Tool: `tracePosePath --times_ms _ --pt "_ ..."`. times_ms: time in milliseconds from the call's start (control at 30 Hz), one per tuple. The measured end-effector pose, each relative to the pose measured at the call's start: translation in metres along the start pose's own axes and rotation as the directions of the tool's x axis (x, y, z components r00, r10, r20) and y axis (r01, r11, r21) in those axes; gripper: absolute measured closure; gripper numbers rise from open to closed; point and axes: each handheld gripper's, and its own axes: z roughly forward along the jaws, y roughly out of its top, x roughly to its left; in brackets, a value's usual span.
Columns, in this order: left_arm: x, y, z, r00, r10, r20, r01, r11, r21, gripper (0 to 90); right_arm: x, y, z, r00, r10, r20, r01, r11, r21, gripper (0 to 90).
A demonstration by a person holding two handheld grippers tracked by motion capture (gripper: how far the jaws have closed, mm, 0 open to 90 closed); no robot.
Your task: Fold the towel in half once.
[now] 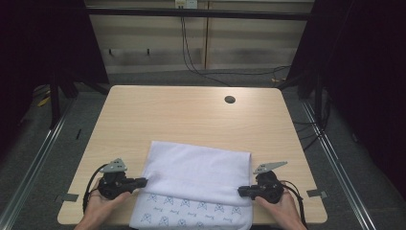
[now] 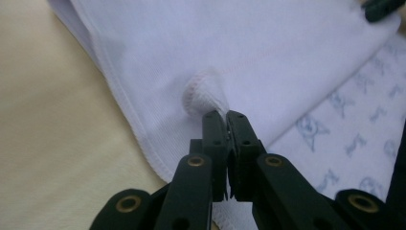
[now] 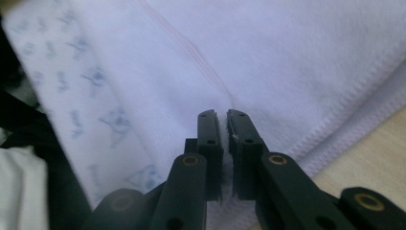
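A white towel [image 1: 198,175] with a blue printed pattern lies folded over at the near edge of the wooden table [image 1: 191,112]; its patterned part hangs toward the front edge. My left gripper [image 1: 143,181] is at the towel's left side, shut on a pinched bit of hemmed corner [image 2: 203,93]. My right gripper [image 1: 241,191] is at the towel's right side, its jaws closed on the folded layer of the towel [image 3: 268,62]. In the right gripper view the cloth edge runs between the black jaws [image 3: 223,125].
A round cable hole [image 1: 230,99] sits near the table's far right. Black cables [image 1: 201,67] trail on the floor behind the table. Metal rails [image 1: 38,153] run along both sides. The far half of the tabletop is bare wood.
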Motion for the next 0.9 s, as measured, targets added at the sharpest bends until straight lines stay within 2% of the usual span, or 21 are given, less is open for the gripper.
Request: tracePosePath --times_ms 33,100,133,200,267,300,367,400,433,500,533,600,667,700,733,767,800,900 --pt "0.0 -0.001 0.005 0.9999 0.013 0.0 -0.013 0.9999 0.003 87.7 -0.002 0.0 0.003 0.9999 0.007 -0.015 -0.008 1.0 -0.003 85.1" --pt "0.004 0.006 0.011 0.9997 0.026 -0.002 -0.026 0.9997 0.001 87.7 -0.007 0.006 0.005 0.9999 0.003 0.012 -0.002 1.0 -0.006 85.4" --pt "0.009 0.01 0.014 0.999 0.033 -0.029 -0.033 0.9995 -0.002 87.8 -0.011 0.01 0.008 0.9998 0.012 0.014 -0.012 1.0 -0.019 85.5" --pt "0.02 0.019 0.021 0.9975 0.017 -0.068 -0.018 0.9996 -0.02 87.9 -0.022 0.022 0.012 0.999 0.016 0.042 -0.015 0.999 -0.033 85.6" --pt "0.033 0.032 0.028 0.9934 0.01 -0.114 -0.014 0.9995 -0.028 87.9 -0.036 0.039 0.019 0.9949 0.027 0.097 -0.022 0.999 -0.047 85.6" --pt "0.04 0.038 0.032 0.9915 0.002 -0.13 -0.006 0.9995 -0.031 87.9 -0.044 0.048 0.023 0.994 0.031 0.105 -0.026 0.998 -0.056 85.6" --pt "0.055 0.051 0.04 0.9862 -0.019 -0.165 0.011 0.9987 -0.049 87.9 -0.057 0.066 0.031 0.9877 0.041 0.151 -0.031 0.997 -0.066 85.6" --pt "0.061 0.057 0.044 0.9832 -0.039 -0.178 0.028 0.9977 -0.062 87.9 -0.063 0.075 0.035 0.9857 0.04 0.164 -0.029 0.997 -0.067 85.6" --pt "0.067 0.063 0.048 0.9801 -0.032 -0.196 0.02 0.9979 -0.062 87.9 -0.069 0.083 0.039 0.9829 0.042 0.179 -0.031 0.997 -0.066 85.5" --pt "0.082 0.074 0.056 0.9745 -0.049 -0.219 0.031 0.996 -0.083 87.9 -0.082 0.098 0.045 0.9791 0.059 0.195 -0.044 0.996 -0.077 85.5" --pt "0.087 0.078 0.059 0.9739 -0.071 -0.216 0.051 0.9943 -0.093 87.9 -0.089 0.108 0.049 0.9739 0.066 0.217 -0.049 0.995 -0.082 85.4" --pt "0.097 0.088 0.065 0.9673 -0.08 -0.241 0.059 0.9938 -0.095 87.9 -0.099 0.118 0.055 0.9679 0.086 0.236 -0.064 0.993 -0.101 85.4" --pt "0.103 0.096 0.071 0.9602 -0.116 -0.254 0.089 0.9895 -0.114 87.8 -0.109 0.129 0.06 0.9618 0.121 0.245 -0.092 0.987 -0.128 85.4" --pt "0.106 0.099 0.072 0.9585 -0.114 -0.261 0.089 0.9905 -0.105 87.8 -0.113 0.134 0.063 0.9558 0.143 0.257 -0.11 0.984 -0.138 85.3" --pt "0.109 0.102 0.074 0.9568 -0.127 -0.261 0.1 0.9882 -0.116 87.8 -0.118 0.138 0.066 0.9551 0.151 0.255 -0.114 0.982 -0.153 85.3" --pt "0.113 0.103 0.075 0.958 -0.135 -0.253 0.107 0.9867 -0.122 87.8 -0.123 0.142 0.067 0.9491 0.192 0.25 -0.152 0.974 -0.17 85.2" --pt "0.118 0.105 0.077 0.9566 -0.163 -0.242 0.131 0.9812 -0.141 87.7 -0.126 0.146 0.069 0.9404 0.22 0.259 -0.176 0.968 -0.181 85.3" --pt "0.125 0.106 0.079 0.95 -0.216 -0.225 0.18 0.9685 -0.173 87.6 -0.129 0.156 0.074 0.9214 0.243 0.303 -0.194 0.964 -0.182 85.1"
